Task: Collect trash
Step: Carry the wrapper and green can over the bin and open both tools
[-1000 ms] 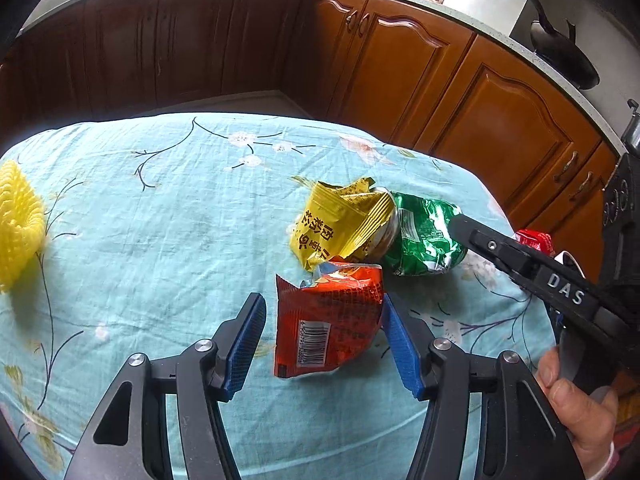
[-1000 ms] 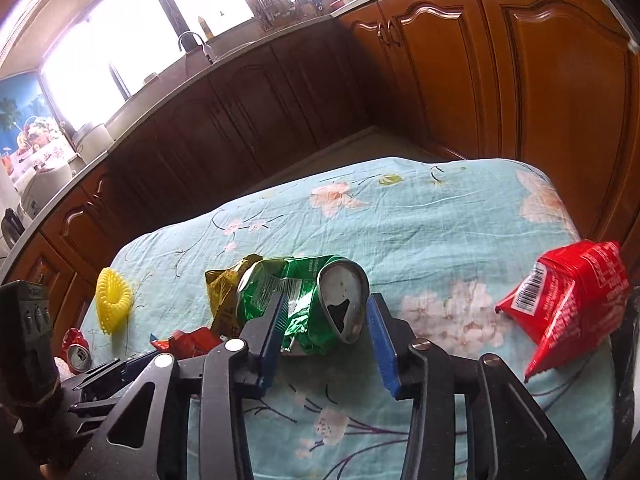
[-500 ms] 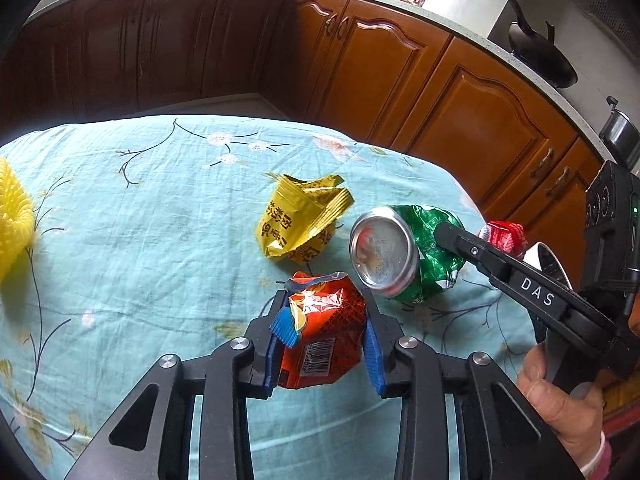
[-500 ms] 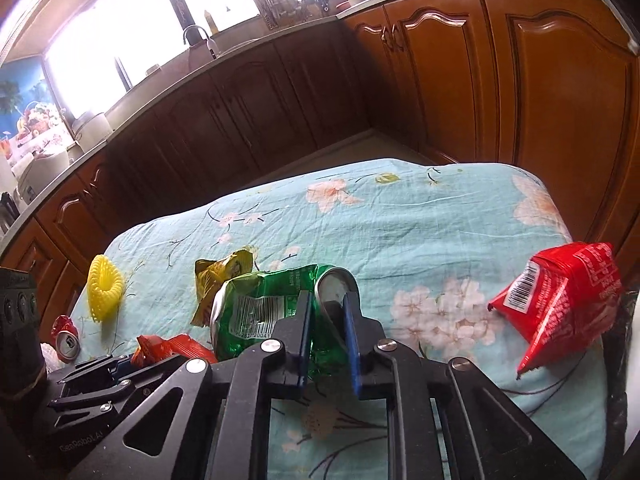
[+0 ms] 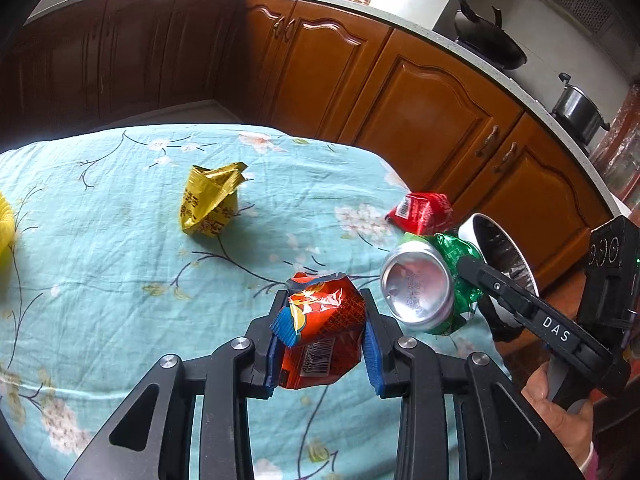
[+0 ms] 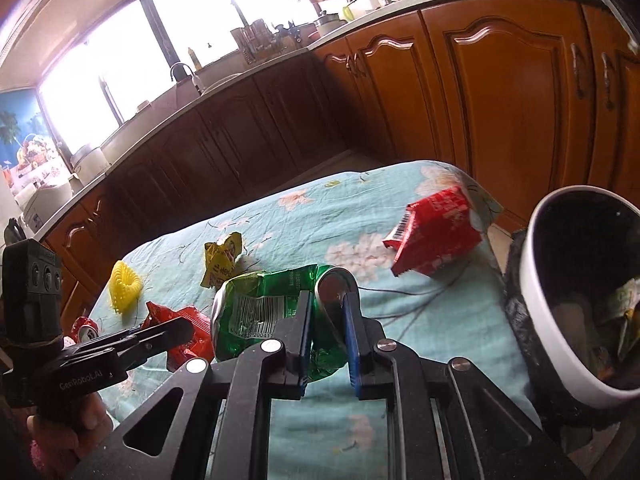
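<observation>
Both tools are loaded, so the step in hand looks like carrying the catch to the bin [image 6: 532, 264], which stands off the table's edge just right of the can. The left gripper [image 5: 324, 330] is closed about halfway, its blue pads pinching an orange wrapper [image 5: 326, 334] held above the cloth [image 5: 120, 280]. The right gripper [image 6: 326, 324] is nearly closed, clamped on a crushed green can [image 6: 260, 312] by its rim end. To do this well, I would keep both squeezes steady, bring the can over the bin's mouth first since it is nearest, and let go only once it is well inside the white rim; the light wrapper may cling or flutter, so release it low

The can is dented thin metal with a smooth silver base and a glossy green skin. The orange wrapper is crinkled foil film, puffed and springy. Left of the bin on the soft, wrinkled floral cloth lie a red wrapper [image 6: 434, 232], closest, then a folded yellow wrapper [image 5: 210, 200], and farthest a ridged yellow foam net [image 6: 126, 286]
</observation>
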### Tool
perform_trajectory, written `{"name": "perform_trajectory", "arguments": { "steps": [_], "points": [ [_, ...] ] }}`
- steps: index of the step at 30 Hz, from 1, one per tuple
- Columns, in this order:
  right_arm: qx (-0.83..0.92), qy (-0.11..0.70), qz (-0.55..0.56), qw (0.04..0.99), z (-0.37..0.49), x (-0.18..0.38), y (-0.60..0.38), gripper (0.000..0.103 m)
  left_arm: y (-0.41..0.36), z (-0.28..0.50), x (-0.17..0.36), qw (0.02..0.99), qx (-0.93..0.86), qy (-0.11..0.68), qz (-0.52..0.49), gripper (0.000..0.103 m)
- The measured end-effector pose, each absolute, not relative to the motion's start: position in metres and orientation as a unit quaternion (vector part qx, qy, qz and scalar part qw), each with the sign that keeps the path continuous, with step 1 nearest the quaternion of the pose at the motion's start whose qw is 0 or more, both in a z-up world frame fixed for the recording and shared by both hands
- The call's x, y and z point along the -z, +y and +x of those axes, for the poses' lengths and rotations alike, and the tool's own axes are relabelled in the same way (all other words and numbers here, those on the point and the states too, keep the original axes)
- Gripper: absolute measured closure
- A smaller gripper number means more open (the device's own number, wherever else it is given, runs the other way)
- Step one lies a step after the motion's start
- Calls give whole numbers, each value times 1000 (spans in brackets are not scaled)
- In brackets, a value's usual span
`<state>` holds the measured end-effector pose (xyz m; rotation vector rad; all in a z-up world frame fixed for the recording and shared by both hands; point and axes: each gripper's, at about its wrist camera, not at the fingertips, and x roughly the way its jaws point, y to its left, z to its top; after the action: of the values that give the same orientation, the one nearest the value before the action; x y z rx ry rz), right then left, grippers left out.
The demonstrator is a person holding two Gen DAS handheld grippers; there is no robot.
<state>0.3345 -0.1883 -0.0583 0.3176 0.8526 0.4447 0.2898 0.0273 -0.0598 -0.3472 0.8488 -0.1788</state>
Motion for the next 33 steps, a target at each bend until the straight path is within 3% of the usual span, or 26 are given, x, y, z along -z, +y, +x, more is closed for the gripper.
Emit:
{"name": "perform_trajectory", "arguments": {
  "steps": [33],
  "points": [
    [-95, 370, 205, 901, 255, 43, -339, 88, -100, 286, 40, 884, 189, 418, -86, 71]
  ]
}}
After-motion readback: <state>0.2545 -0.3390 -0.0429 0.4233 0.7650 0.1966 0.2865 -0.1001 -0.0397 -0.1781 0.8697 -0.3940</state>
